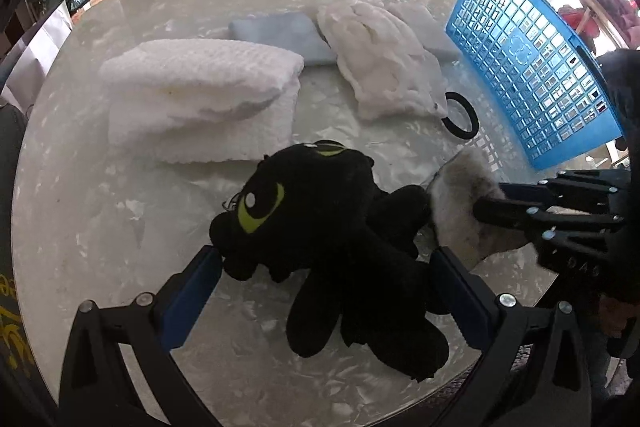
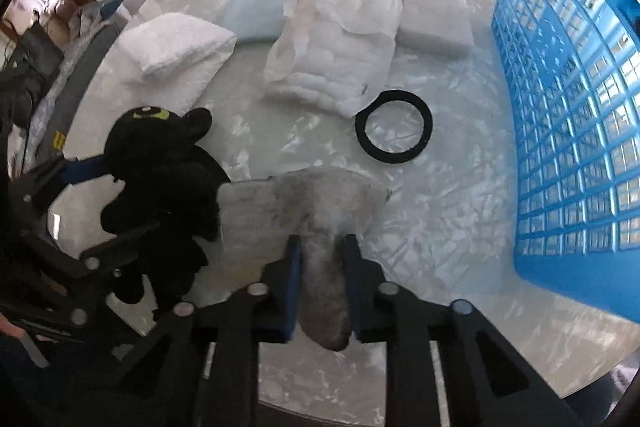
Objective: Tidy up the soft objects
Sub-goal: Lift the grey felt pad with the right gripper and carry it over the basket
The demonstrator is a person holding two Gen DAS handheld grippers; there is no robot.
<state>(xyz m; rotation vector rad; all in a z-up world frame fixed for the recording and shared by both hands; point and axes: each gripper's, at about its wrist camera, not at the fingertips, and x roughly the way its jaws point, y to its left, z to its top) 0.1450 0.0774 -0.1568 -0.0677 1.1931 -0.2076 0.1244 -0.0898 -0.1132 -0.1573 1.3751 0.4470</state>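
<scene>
Right gripper (image 2: 320, 267) clamped on grey fur piece (image 2: 320, 211) near centre of table (image 2: 440, 267), left gripper (image 1: 324, 283) wide open around black plush (image 1: 320, 227): lift fur clear, swing right into blue basket (image 2: 560, 107), avoid snagging plush

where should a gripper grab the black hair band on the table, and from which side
Grip the black hair band across its rim on the near arc, coming straight down from above with one finger inside the loop and one outside. It lies flat on the table, so there is no side to pinch. The near arc is clear; the far edge sits against the white quilted fabric.
</scene>
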